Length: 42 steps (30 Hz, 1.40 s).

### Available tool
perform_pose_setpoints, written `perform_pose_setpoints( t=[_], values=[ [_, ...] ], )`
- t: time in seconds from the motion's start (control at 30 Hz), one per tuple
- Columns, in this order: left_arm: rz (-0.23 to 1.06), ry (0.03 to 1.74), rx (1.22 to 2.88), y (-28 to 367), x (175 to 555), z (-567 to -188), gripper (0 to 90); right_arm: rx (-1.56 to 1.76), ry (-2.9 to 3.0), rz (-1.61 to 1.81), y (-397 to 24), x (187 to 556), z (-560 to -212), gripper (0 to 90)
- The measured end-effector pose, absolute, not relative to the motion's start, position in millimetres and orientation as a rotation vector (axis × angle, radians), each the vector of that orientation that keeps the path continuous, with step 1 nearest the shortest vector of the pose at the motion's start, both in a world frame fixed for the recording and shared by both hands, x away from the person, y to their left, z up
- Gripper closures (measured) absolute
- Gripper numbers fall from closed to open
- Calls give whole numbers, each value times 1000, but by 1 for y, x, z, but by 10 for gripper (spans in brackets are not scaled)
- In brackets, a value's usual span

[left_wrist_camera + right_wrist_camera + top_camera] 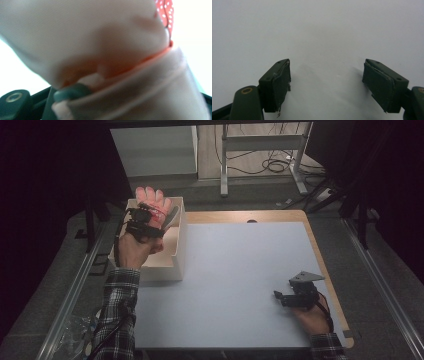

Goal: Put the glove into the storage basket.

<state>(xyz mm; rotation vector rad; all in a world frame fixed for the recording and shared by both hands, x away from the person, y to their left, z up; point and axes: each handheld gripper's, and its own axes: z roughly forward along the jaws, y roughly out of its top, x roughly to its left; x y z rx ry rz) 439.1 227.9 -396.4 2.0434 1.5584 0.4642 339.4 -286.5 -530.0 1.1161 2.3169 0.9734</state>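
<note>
Pink cloth point(100, 50) crowds right up against your left gripper's camera: the jaws are pinched onto a soft pink glove with a red dotted patch, one pad biting into a fold at its cuff. From the high view, your left gripper point(150, 217) holds that glove point(151, 200) above the open white box point(177, 255) at the table's left edge, fingers of the glove pointing away from you. Your right gripper point(278, 296) rests on the pale table point(235, 270) well apart, jaws spread wide with nothing between them. Judging by this, the carry is nearly done; lowering the glove into the box and letting go remain.
</note>
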Motion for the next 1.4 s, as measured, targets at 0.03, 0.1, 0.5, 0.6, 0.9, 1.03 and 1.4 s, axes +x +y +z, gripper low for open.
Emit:
perform_pose_setpoints(
  t=[0.03,0.1,0.5,0.6,0.9,1.03,1.4],
  values=[
    [464,1566,2038,229,441,-403,508,1116,2317,973,-286,339,-530,228],
    [456,1582,2039,229,445,-411,505,1116,2317,973,-286,339,-530,228],
    [456,1629,2050,220,467,-449,492,1116,2317,974,-286,339,-530,228],
    [449,1643,2073,215,475,-457,485,1116,2317,974,-286,339,-530,228],
    [418,1679,2103,208,485,-471,461,1117,2317,975,-286,339,-530,228],
    [378,1682,2104,206,489,-476,400,1117,2317,975,-286,339,-530,228],
    [386,1691,2143,203,492,-482,155,1117,2317,975,-286,339,-530,228]
  ],
)
